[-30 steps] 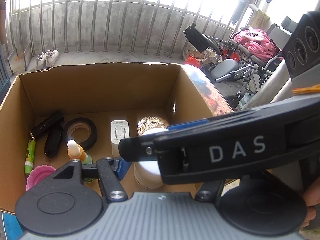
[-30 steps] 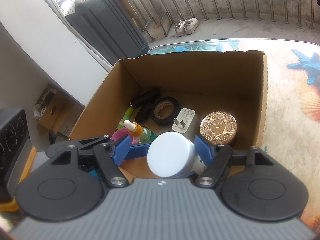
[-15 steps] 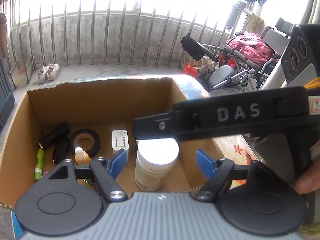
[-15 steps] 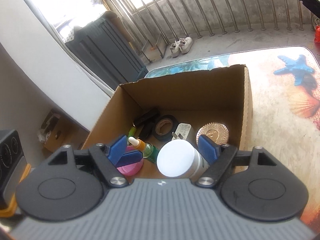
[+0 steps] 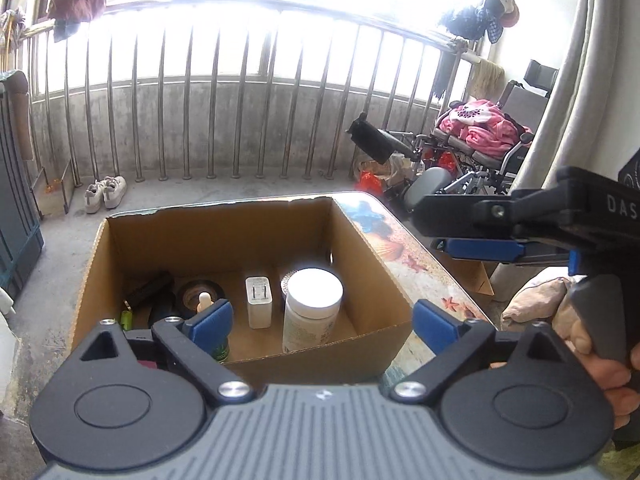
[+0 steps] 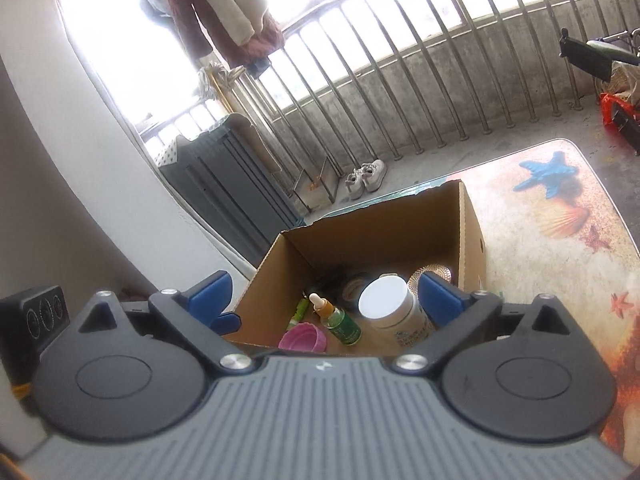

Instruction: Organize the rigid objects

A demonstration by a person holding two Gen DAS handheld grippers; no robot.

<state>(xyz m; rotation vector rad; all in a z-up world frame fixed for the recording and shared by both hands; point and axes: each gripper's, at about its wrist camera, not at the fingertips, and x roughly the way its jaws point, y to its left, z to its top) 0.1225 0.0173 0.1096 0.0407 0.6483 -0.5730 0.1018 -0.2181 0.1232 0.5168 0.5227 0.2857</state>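
A cardboard box point(image 5: 372, 344) point(image 6: 470, 232) stands on the table. A white-lidded jar point(image 5: 314, 304) point(image 6: 386, 306) stands upright inside it, beside a white charger point(image 5: 259, 300), black tape roll point(image 5: 192, 292), gold lid point(image 6: 434, 270), green dropper bottle point(image 6: 340, 320) and pink cup point(image 6: 304, 338). My left gripper point(image 5: 322, 320) is open and empty above the box's near side. My right gripper point(image 6: 326, 296) is open and empty, raised above the box; it also shows in the left wrist view point(image 5: 480, 236) at the right.
The table point(image 6: 560, 216) has a starfish and shell print and extends right of the box. A metal railing point(image 5: 240, 120), white shoes point(image 5: 105, 192) and a wheelchair with pink cloth point(image 5: 476, 148) are beyond. A grey cabinet point(image 6: 224, 184) stands left.
My right gripper opened, let go of the white-lidded jar in the box, then lifted up and back. My left gripper also pulled back and up.
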